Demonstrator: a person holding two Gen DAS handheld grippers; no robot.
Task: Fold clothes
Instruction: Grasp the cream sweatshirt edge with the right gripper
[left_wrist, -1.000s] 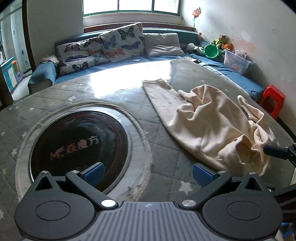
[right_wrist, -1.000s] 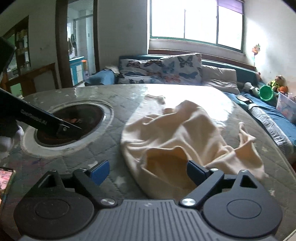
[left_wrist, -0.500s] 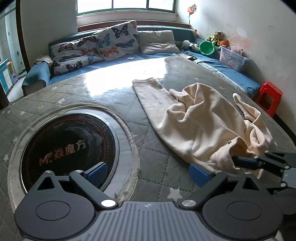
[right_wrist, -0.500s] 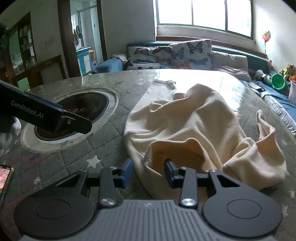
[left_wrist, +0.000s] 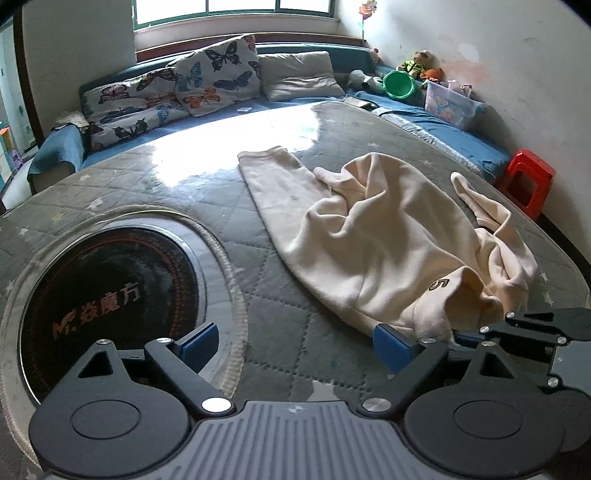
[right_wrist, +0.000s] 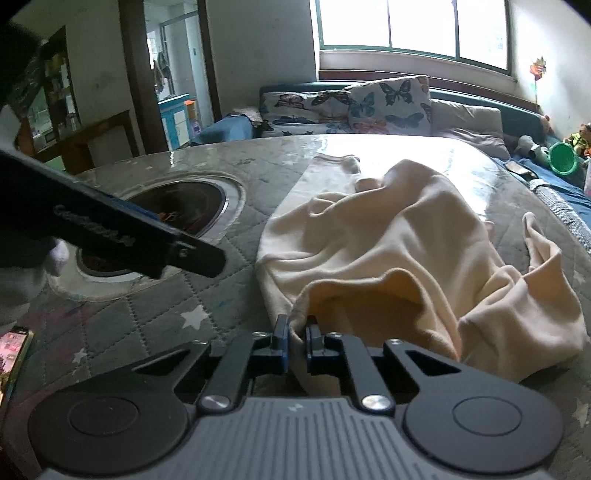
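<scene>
A crumpled cream garment (left_wrist: 369, 240) (right_wrist: 388, 240) with a dark "5" mark lies on the round table's grey quilted cover (left_wrist: 280, 314). My right gripper (right_wrist: 296, 334) is shut, its blue pads pinching the garment's near hem; in the left wrist view it shows at the lower right (left_wrist: 461, 338). My left gripper (left_wrist: 295, 345) is wide and its jaws are closing, with only the quilted cover between them. Its right pad (left_wrist: 391, 347) sits just at the garment's near-left edge. One black finger of the left gripper (right_wrist: 147, 240) crosses the right wrist view.
A round black hob (left_wrist: 103, 280) (right_wrist: 177, 206) is sunk into the table left of the garment. A phone (right_wrist: 13, 354) lies at the near-left table edge. Behind stand a blue sofa with butterfly cushions (left_wrist: 221, 74), a green bowl (left_wrist: 399, 85) and a red stool (left_wrist: 528, 177).
The right gripper's jaws went from wide apart to closed on the garment's hem. The left gripper slid toward the garment's near edge and narrowed slightly.
</scene>
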